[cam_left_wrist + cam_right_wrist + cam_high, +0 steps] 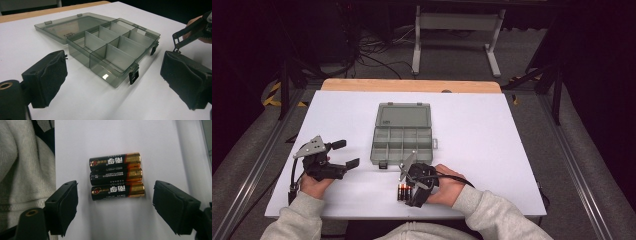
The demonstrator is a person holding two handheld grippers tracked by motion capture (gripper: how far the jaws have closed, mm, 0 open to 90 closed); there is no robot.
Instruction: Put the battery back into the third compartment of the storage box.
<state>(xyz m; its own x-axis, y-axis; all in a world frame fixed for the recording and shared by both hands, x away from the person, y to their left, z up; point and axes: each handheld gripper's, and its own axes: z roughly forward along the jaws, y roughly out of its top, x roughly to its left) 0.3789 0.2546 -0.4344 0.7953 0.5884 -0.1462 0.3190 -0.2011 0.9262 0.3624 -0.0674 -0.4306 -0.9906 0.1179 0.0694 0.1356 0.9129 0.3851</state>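
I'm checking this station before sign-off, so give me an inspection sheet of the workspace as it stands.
Surface: white table top, clean.
Job's things: three batteries lying side by side; organiser box open, compartments bare.
Clutter: nothing seen.
Grippers: left gripper open, nothing between its jaws; right gripper open, astride the batteries, pads not touching.
Cables: one trails from each gripper; a tangle on the floor beyond the table.
Surroundings: dark room, white stand behind.
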